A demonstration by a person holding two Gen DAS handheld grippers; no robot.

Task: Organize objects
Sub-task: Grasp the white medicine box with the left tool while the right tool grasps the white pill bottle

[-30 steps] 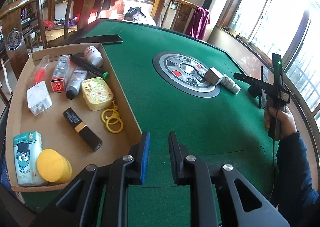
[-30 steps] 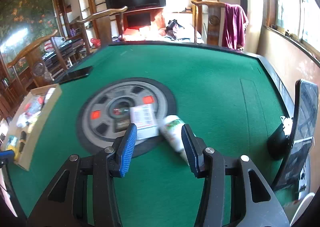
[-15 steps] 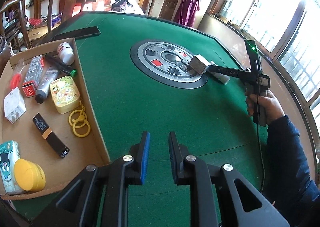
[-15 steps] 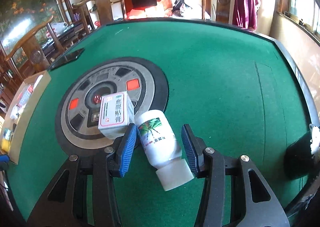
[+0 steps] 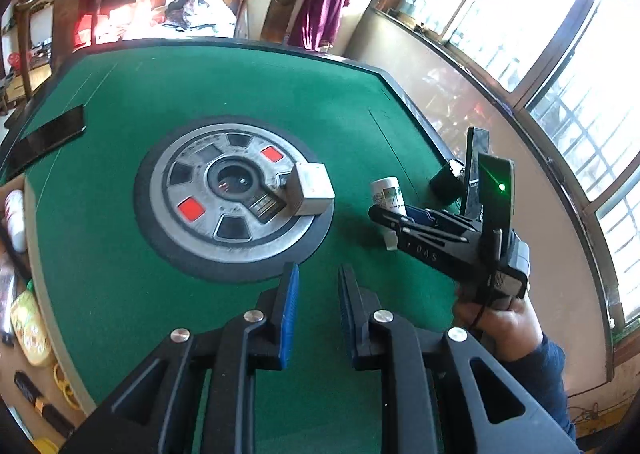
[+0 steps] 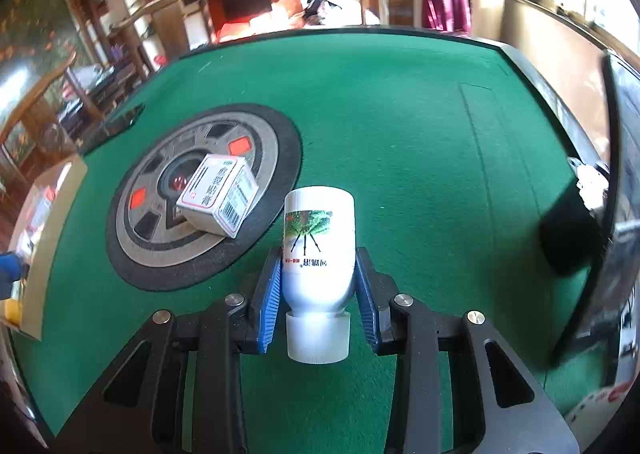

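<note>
At the far left edge of the green felt table (image 6: 400, 113) sits a shallow cardboard tray (image 6: 56, 209) of small items. On the round grey centre disc (image 5: 234, 193) rests a small white printed carton (image 6: 218, 199). Right of it, the left tool (image 5: 316, 314) hovers empty, its jaws a narrow gap that has just been opening. Further right, the right tool (image 6: 318, 294), jaws just closing, grips a white plastic bottle with a green label (image 6: 318, 250), cap toward the camera.
</note>
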